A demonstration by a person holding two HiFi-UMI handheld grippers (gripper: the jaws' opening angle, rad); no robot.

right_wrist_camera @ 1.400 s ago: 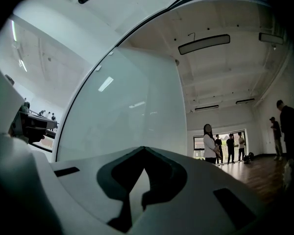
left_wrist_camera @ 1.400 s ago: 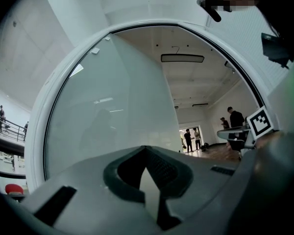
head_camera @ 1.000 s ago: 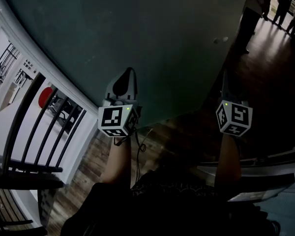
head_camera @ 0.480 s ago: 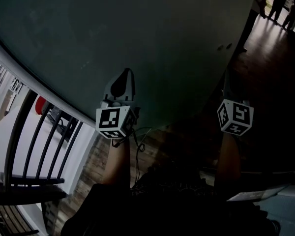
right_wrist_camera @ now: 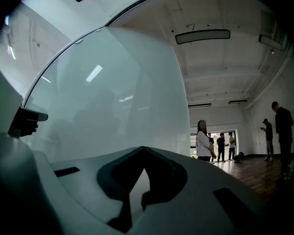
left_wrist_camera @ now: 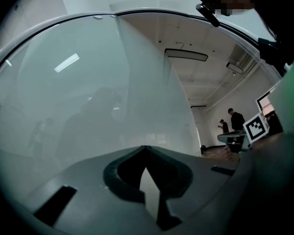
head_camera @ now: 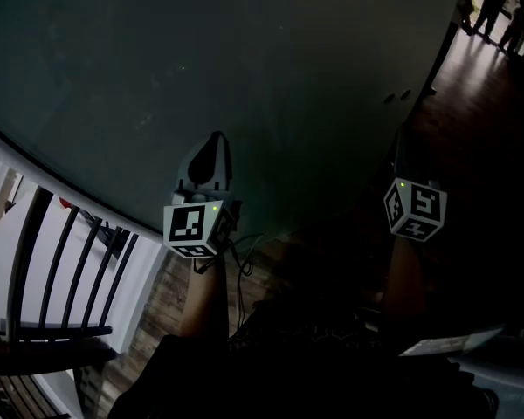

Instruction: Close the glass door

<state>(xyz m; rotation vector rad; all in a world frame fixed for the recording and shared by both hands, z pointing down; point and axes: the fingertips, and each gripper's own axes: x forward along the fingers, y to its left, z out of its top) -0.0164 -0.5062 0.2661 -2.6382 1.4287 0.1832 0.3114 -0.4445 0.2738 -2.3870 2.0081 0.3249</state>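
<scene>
The glass door (head_camera: 244, 59) is a big dark greenish pane that fills the upper head view. It shows pale and frosted in the left gripper view (left_wrist_camera: 88, 106) and the right gripper view (right_wrist_camera: 112, 106). My left gripper (head_camera: 213, 147) is shut, with nothing between its jaws, and its tip stands right at the pane. Its marker cube (head_camera: 192, 225) sits below it. My right gripper (head_camera: 400, 147) is also shut and empty. It points at the pane near the door's right edge, with its cube (head_camera: 414, 209) behind. Neither gripper view settles whether the tips (left_wrist_camera: 146, 148) (right_wrist_camera: 143, 149) touch the glass.
A white frame band (head_camera: 70, 195) and a black railing (head_camera: 61, 269) run along the lower left. Dark wooden floor (head_camera: 480, 103) opens past the door's right edge, where several people (head_camera: 498, 11) (right_wrist_camera: 203, 141) stand far off. Two small fittings (head_camera: 395, 97) sit on the glass.
The pane now fills more of the head view, and the white frame and railing have slid down and left. Both grippers stay shut at the glass. The red object behind the railing is nearly hidden.
</scene>
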